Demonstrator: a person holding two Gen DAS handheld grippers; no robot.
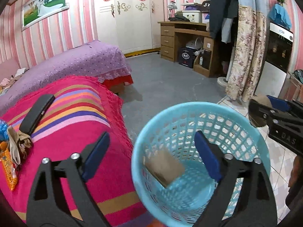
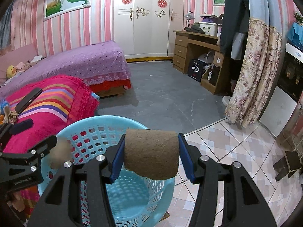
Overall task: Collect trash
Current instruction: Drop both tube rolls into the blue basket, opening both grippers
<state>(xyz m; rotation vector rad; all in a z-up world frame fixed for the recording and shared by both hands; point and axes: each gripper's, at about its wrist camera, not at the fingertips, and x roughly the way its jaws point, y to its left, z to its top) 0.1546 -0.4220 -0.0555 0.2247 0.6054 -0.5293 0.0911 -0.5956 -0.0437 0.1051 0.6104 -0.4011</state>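
Right tongs (image 2: 151,157) clamp cardboard tube (image 2: 151,154) above basket (image 2: 106,120) rim; left tongs (image 1: 151,157) apart.

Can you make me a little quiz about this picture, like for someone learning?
1. True or false: the right tongs grip a brown cardboard roll over the blue basket.
2. Which tongs are open with nothing in them: A) left tongs B) right tongs?
3. Fill in: the piece of cardboard already lies inside the ____.

Key: 1 true; 2 A; 3 basket.
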